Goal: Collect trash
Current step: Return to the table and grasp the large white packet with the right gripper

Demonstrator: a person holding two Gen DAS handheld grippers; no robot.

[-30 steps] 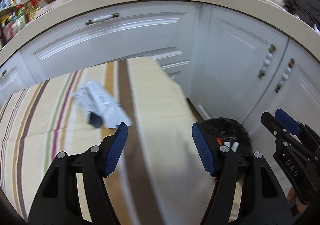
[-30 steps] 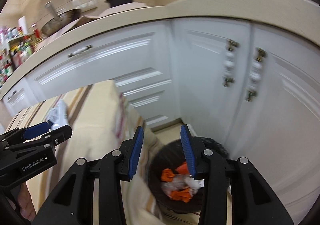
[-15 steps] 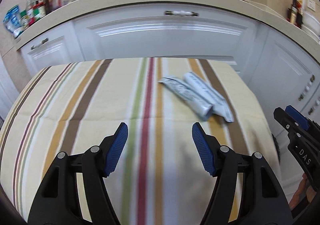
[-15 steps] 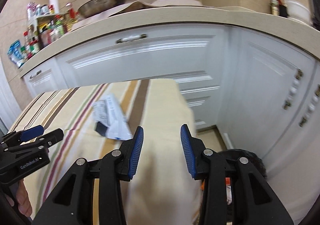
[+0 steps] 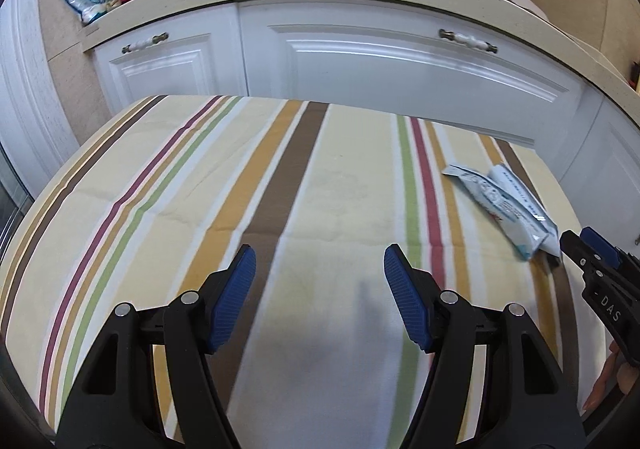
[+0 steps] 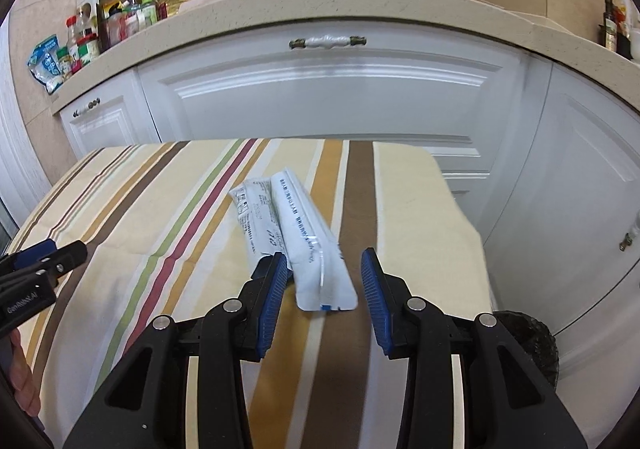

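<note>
Left gripper (image 5: 320,281) pitched downward, jaws wide apart, nothing between the blue pads (image 5: 234,297). Right gripper (image 6: 324,281) also angled down, jaws parted to a narrower gap, pads (image 6: 272,297) gripping nothing. Each gripper's tip shows at the edge of the other's view, so the two sit side by side. Fingers of a hand (image 6: 20,377) visible under the left gripper's handle.
</note>
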